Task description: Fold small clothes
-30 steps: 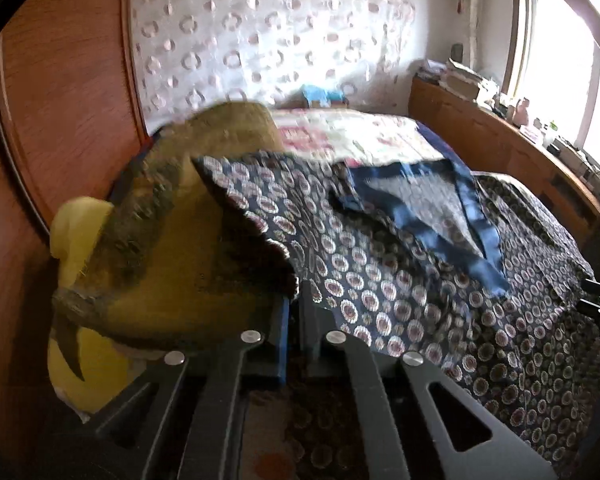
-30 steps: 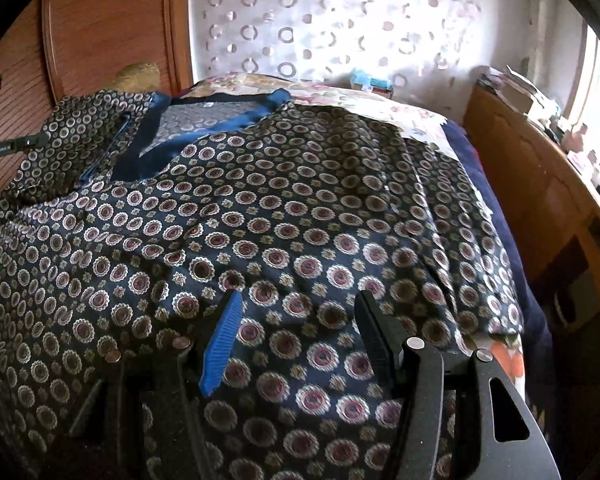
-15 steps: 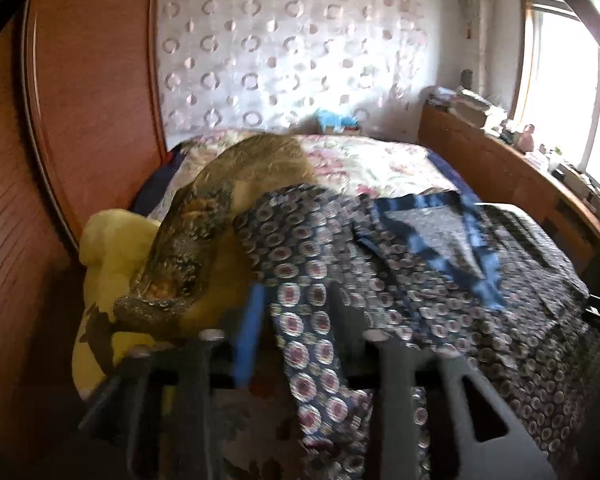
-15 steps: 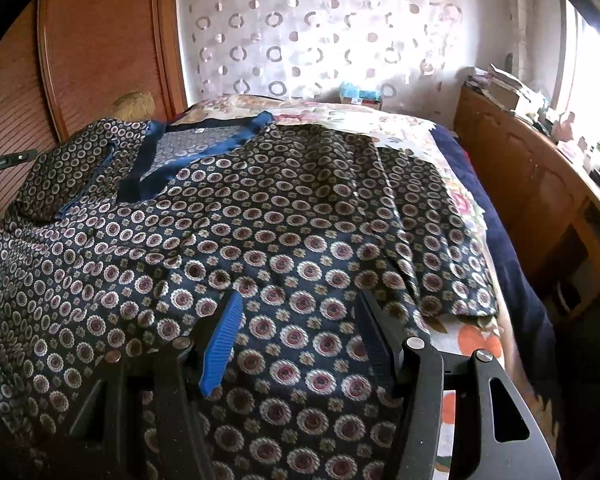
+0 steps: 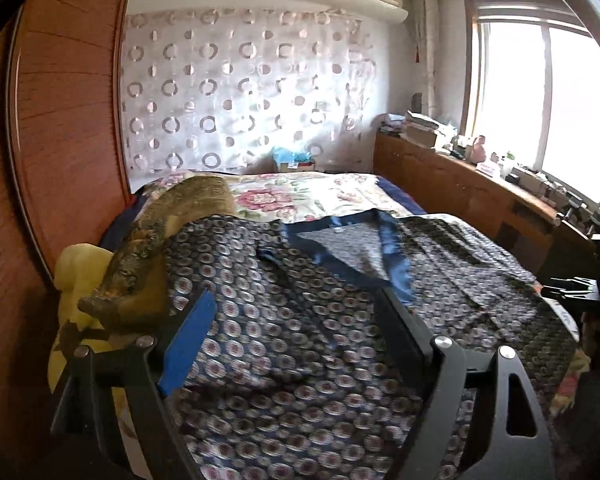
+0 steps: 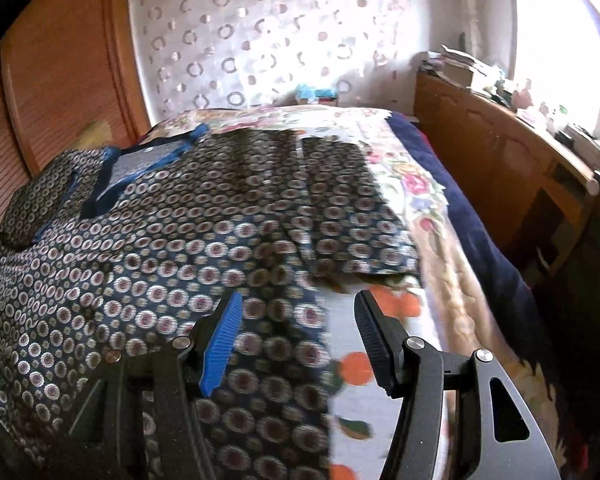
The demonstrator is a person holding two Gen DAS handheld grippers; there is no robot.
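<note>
A dark navy garment (image 5: pixel 300 320) with small ring patterns and a blue-trimmed neckline (image 5: pixel 392 252) lies spread out on the bed. My left gripper (image 5: pixel 296 300) hovers over its left part; the jaws are opening wide and nothing is pinched between them. My right gripper (image 6: pixel 298 300) stands open above the garment's (image 6: pixel 160 260) right edge, where the cloth meets the flowered sheet (image 6: pixel 380 340). Its pads touch nothing. In the left wrist view, the right gripper shows as a dark shape at the right edge.
An olive-gold pillow (image 5: pixel 172 232) and a yellow cushion (image 5: pixel 80 276) lie left of the garment, against the wooden panel (image 5: pixel 60 120). A wooden cabinet (image 6: pixel 500 160) with clutter on top runs along the bed's right side under the window. A blue box (image 5: pixel 294 158) sits at the far end.
My left gripper let go of the garment's edge, opened wide and drew back and up. My right gripper, still open, slid right to the garment's right edge.
</note>
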